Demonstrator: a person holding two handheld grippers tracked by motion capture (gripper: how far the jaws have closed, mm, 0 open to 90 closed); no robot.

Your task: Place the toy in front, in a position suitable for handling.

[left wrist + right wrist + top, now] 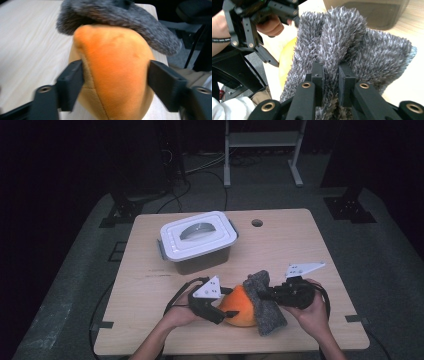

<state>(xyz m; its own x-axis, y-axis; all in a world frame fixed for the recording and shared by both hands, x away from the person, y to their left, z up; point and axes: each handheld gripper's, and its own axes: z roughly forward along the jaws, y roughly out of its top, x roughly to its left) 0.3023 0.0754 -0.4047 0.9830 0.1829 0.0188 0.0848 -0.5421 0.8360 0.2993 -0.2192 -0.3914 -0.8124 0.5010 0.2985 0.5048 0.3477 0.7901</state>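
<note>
An orange plush toy (pixel 239 309) lies near the table's front edge, with a grey fluffy cloth (pixel 266 306) draped over its right side. My left gripper (pixel 227 312) comes in from the left, and its two jaws press on the sides of the orange plush toy (pixel 117 65). The grey cloth (pixel 120 15) covers the far end of the toy. My right gripper (pixel 262 293) is shut on a fold of the grey cloth (pixel 352 40), pinched between its jaws (pixel 331 72). A yellow-orange strip of the toy (pixel 287 60) peeks out to the left of the cloth, below the left gripper (pixel 262 30).
A brown plastic box with a white latched lid (pixel 197 237) stands at the middle back of the wooden table (pixel 300 250). A round cable hole (pixel 257 223) sits near the far edge. Cables and a metal frame (pixel 262 140) lie on the floor beyond.
</note>
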